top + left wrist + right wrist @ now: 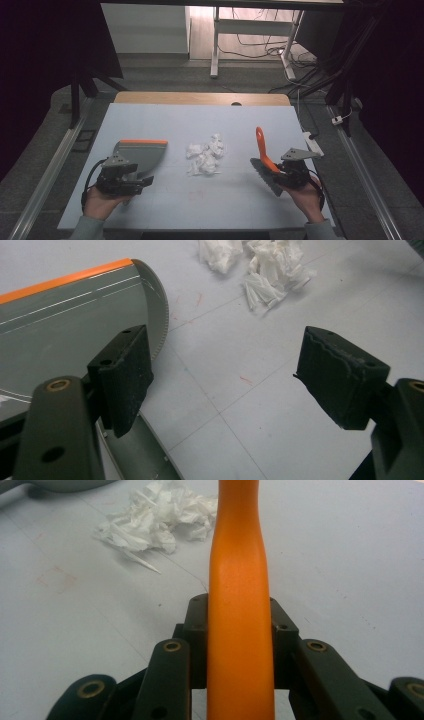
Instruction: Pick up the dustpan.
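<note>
A grey dustpan [140, 152] with an orange front lip lies flat at the left of the pale blue board. My left gripper [145, 181] sits at its near end, jaws wide open. In the left gripper view the left finger [122, 375] hangs over the dustpan [65, 315] edge, and bare board lies between the jaws of the left gripper [232, 377]. My right gripper [280, 172] is shut on the orange handle [261, 145] of a brush whose grey bristles [267, 180] rest on the board. The right gripper [240, 617] clamps the handle [240, 580] from both sides. Crumpled white paper scraps [205, 156] [270, 265] [155, 515] lie between the two tools.
The blue board [200, 205] covers a wooden table whose back edge [200, 98] shows. A white power strip [312, 142] lies off the board's right edge. Metal rails run along both sides, and cables and a desk frame stand beyond the table.
</note>
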`<state>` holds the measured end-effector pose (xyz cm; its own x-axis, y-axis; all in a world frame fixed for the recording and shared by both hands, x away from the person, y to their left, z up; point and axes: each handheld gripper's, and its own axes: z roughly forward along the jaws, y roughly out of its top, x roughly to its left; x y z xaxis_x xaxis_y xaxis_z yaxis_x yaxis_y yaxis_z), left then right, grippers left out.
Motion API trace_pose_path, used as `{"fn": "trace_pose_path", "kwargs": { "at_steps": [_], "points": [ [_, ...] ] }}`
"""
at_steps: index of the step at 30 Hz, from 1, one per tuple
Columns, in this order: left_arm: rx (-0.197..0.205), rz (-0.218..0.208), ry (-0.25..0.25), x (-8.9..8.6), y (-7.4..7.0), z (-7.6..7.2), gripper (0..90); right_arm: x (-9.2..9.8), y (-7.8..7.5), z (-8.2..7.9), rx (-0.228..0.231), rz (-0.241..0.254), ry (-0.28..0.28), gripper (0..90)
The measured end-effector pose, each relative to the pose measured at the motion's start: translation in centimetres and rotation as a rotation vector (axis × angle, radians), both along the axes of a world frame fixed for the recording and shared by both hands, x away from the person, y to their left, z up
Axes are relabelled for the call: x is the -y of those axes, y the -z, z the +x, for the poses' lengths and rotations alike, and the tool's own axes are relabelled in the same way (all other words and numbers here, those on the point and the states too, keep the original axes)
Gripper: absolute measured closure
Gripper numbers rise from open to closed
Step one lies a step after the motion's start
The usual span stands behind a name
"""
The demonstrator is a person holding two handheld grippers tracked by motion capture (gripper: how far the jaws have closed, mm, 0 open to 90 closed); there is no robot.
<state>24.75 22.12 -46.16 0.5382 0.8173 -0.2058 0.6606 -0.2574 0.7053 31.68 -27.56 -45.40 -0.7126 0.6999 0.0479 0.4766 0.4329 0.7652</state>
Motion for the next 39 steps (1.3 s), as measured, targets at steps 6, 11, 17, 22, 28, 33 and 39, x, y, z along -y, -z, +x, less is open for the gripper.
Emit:
{"fn": "trace_pose_path", "kwargs": {
  "at_steps": [6, 11, 17, 22, 28, 33, 39],
  "points": [
    [-0.071, 0.053, -0.056, 0.1, -0.9, 0.9, 22.3, 0.0, -0.3, -0.1, 0.009, 0.01, -0.005, 70.2],
    [-0.109, 0.088, -0.097, -0.8, -0.6, 1.2, 21.3, -0.1, -0.2, -0.2, 0.01, 0.004, -0.003, 70.2],
    [-0.136, 0.068, -0.19, -2.1, -0.1, 1.2, 18.7, 0.0, 0.0, -0.1, 0.014, -0.011, 0.001, 70.2],
    [-0.168, 0.073, -0.241, -3.1, 0.6, 1.2, 17.2, -0.1, 0.0, -0.2, 0.014, -0.013, -0.002, 70.2],
    [-0.221, 0.067, -0.279, -4.0, 1.5, 1.4, 16.8, -0.1, 0.1, -0.2, 0.011, -0.017, -0.001, 70.2],
    [-0.257, 0.042, -0.27, -3.7, 2.5, 1.9, 16.5, -0.1, 0.2, -0.1, 0.009, -0.023, -0.003, 70.2],
    [-0.305, 0.052, -0.262, -3.2, 3.8, 2.4, 16.1, -0.2, 0.2, -0.1, 0.01, -0.026, -0.003, 70.2]
  ]
}}
